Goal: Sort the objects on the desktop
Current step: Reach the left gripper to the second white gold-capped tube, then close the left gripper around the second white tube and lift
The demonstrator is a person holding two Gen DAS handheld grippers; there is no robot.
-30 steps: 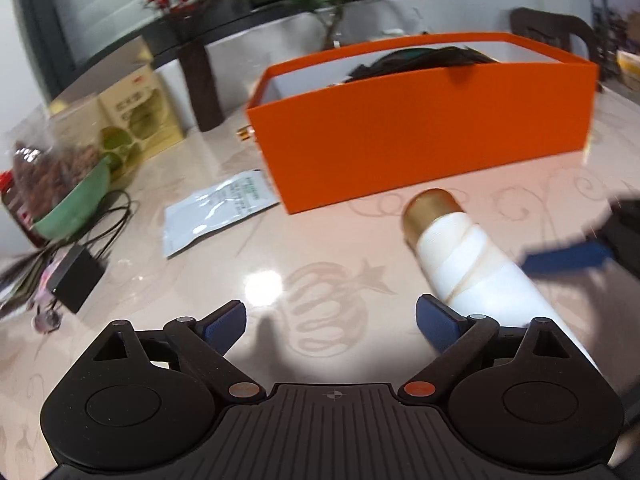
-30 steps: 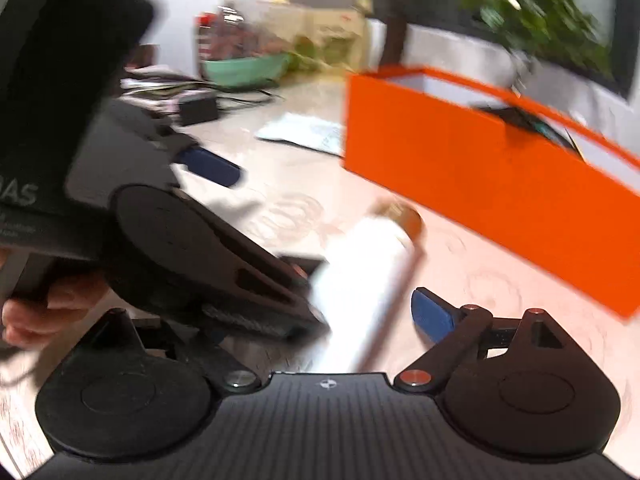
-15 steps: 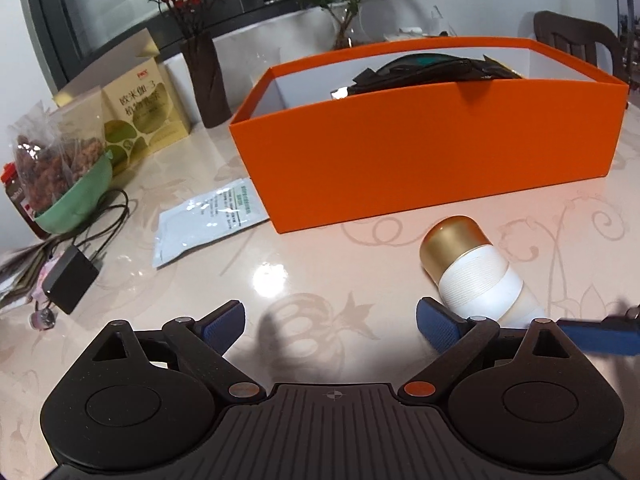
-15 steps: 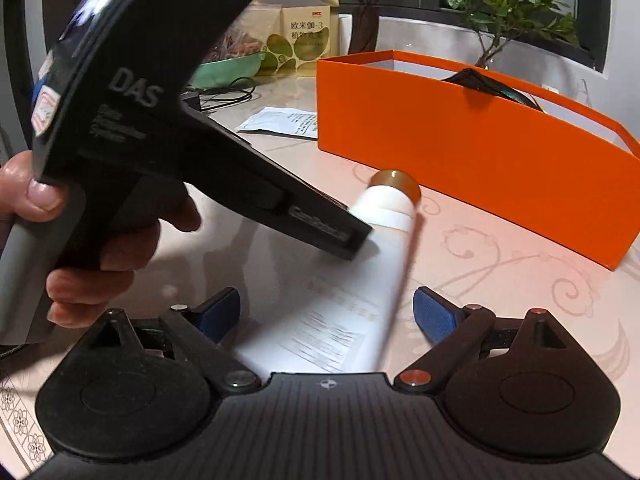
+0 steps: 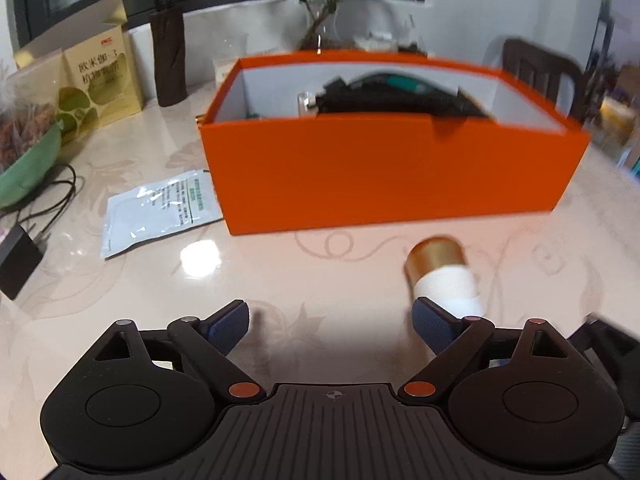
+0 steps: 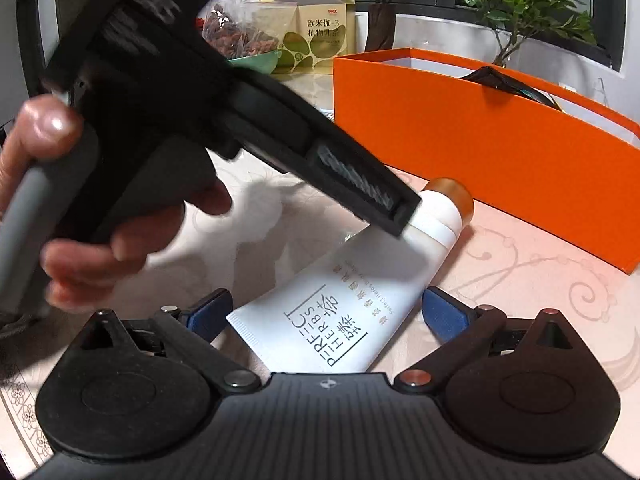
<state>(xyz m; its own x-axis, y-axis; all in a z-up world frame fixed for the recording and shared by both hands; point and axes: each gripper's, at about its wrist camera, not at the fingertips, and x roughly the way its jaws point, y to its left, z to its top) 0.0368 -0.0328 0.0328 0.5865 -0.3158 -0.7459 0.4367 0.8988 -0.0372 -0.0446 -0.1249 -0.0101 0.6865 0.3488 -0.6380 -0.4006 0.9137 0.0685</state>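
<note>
A white tube with a gold cap [image 6: 352, 292] lies flat on the table, cap toward the orange box [image 6: 500, 160]. My right gripper [image 6: 326, 314] is open, its blue fingers on either side of the tube's flat end. In the left wrist view the tube [image 5: 440, 276] lies by the right finger, outside my open, empty left gripper [image 5: 330, 326]. The left gripper's body [image 6: 224, 112] crosses the right wrist view above the tube. The orange box [image 5: 380, 168] holds dark objects.
A white sachet [image 5: 160, 212] lies left of the box. Further left are a black adapter with cable [image 5: 16, 256], a green bowl of snacks [image 5: 28, 160], a yellow-green carton [image 5: 104, 84] and a dark vase [image 5: 170, 64]. A chair [image 5: 540, 76] stands behind the table.
My left gripper has risen and pulled back, so the box's inside shows. My right gripper has moved in around the tube's flat end.
</note>
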